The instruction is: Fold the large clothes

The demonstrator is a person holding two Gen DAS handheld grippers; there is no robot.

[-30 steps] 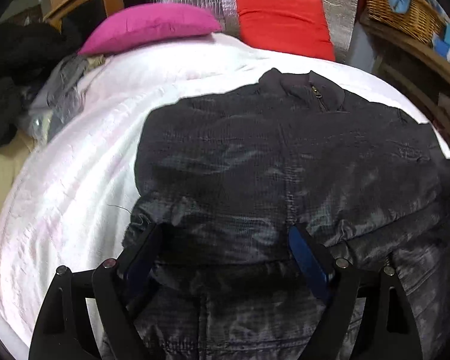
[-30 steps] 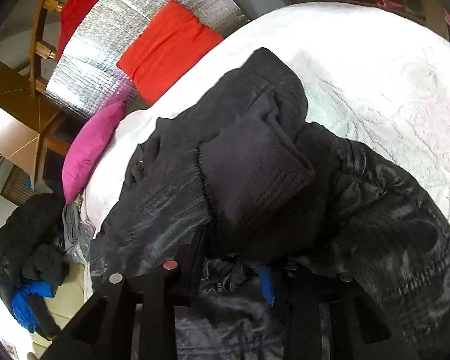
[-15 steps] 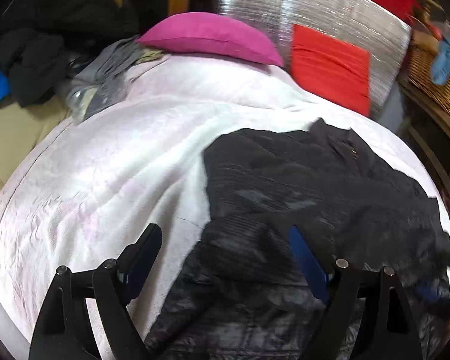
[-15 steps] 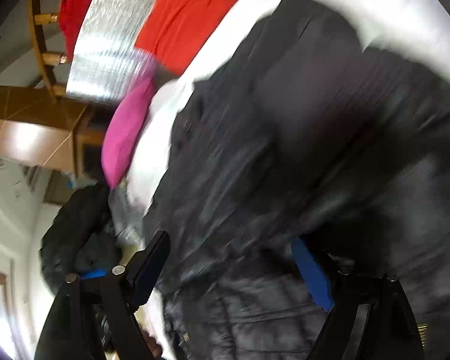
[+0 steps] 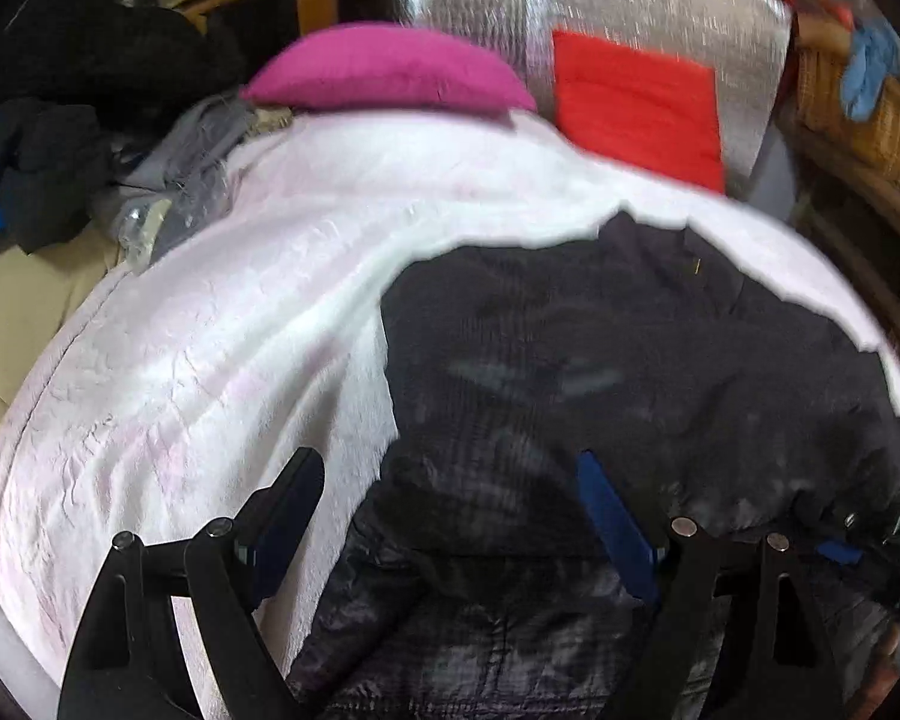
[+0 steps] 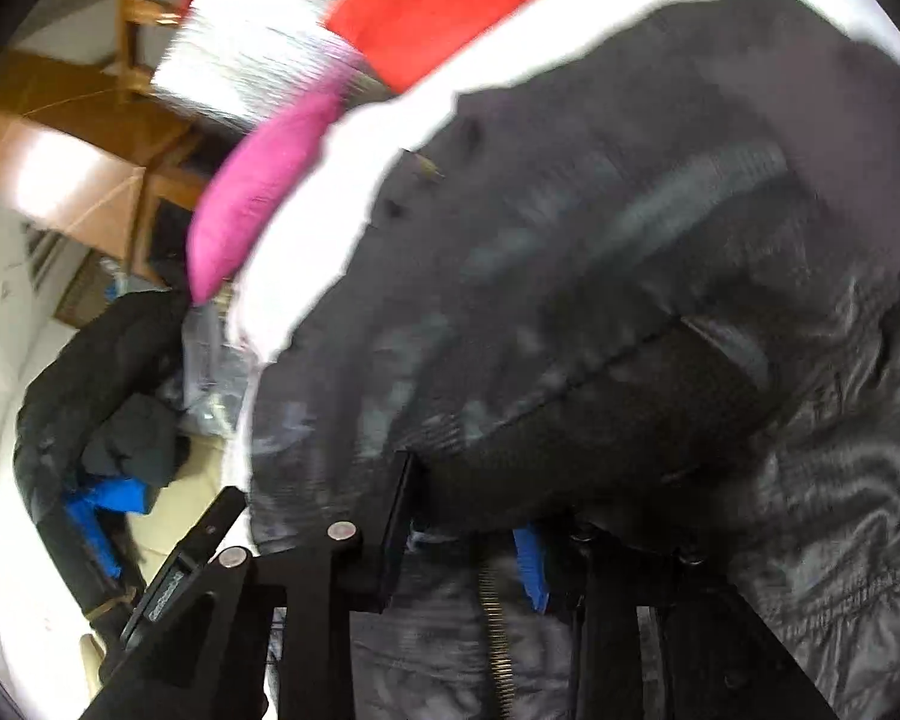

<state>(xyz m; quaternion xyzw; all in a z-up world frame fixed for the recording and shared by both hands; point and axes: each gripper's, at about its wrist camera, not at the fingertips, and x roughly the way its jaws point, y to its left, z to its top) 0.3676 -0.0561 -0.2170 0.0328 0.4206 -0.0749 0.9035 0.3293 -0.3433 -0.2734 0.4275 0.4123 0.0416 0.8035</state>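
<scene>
A black quilted jacket (image 5: 600, 372) lies front-up on the white bedspread (image 5: 222, 360), collar toward the pillows. My left gripper (image 5: 444, 480) hangs open over the jacket's left lower edge, one finger above the spread and the blue-padded finger (image 5: 612, 522) above the fabric, holding nothing. In the right wrist view the jacket (image 6: 600, 240) fills the frame, with a sleeve's ribbed cuff (image 6: 618, 420) folded across the body. My right gripper (image 6: 468, 516) is closing its jaws, and jacket fabric beside the zipper (image 6: 498, 630) is pinched between them.
A magenta pillow (image 5: 390, 69) and a red cushion (image 5: 636, 108) lean on a silver padded headboard (image 5: 570, 6). Dark clothes (image 5: 60, 120) and grey items are piled off the bed's left. A wicker basket (image 5: 852, 102) stands at the right.
The left gripper drifted left, so the jacket now sits right of centre. The right gripper opened wide half a second ago, shifted along the jacket, and has narrowed again on fabric by the zipper.
</scene>
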